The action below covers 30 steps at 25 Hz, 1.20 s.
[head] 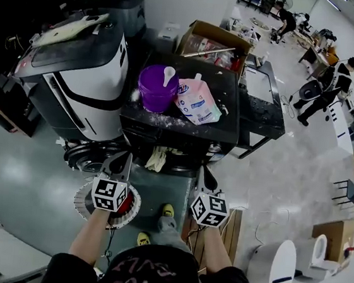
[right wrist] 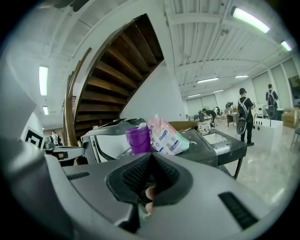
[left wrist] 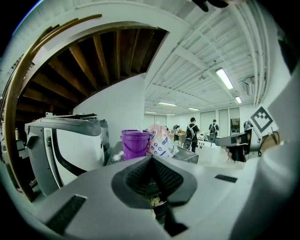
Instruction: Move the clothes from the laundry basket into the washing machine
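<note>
Clothes [head: 131, 201], red ones, lie in the laundry basket [head: 84, 202] under the left tongs [head: 125, 157] in the head view; a pale piece [head: 157, 159] hangs at the washing machine [head: 184, 135] front. Left gripper view: tongs clenched, nothing clearly held. Right gripper view: right tongs [right wrist: 151, 155] likewise. Probably soft, light and limp: pinch a bunched fold.

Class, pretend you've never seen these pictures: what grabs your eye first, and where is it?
A purple bucket and a pink pouch stand side by side on the dark machine in the middle. Nearer the camera, the left gripper and the right gripper are both shut.
</note>
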Available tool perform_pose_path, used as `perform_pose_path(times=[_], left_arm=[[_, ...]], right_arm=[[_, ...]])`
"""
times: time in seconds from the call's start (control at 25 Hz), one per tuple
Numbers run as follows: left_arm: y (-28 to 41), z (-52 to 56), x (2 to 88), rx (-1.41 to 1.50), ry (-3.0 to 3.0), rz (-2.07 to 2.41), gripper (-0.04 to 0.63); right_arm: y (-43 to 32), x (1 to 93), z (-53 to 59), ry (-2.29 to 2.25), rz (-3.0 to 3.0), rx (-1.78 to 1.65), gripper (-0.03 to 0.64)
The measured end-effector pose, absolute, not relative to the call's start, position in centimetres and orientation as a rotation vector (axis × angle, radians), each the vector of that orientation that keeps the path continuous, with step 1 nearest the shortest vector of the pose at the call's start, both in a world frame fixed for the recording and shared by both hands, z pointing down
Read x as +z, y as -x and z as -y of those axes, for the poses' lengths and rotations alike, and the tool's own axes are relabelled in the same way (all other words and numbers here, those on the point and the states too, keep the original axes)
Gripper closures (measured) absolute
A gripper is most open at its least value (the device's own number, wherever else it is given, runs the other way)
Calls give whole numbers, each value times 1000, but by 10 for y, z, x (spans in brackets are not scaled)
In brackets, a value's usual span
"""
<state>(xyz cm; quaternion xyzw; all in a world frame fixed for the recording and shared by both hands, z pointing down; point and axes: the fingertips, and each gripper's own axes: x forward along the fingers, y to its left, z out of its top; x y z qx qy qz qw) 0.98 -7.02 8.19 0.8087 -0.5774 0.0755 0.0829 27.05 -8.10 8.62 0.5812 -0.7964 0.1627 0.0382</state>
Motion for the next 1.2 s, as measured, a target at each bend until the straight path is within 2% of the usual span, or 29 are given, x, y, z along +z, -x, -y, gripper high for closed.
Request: perform_pose_path(times=[0.68,1.2], left_arm=[[13,27,13,101,-2459,1822,584],[21,-11,-6,76,-2479,1870,584]], right_arm=[[-278,25,36,-1823,2509,344,614],[-282,-4,4,-1858,2512,251,614]])
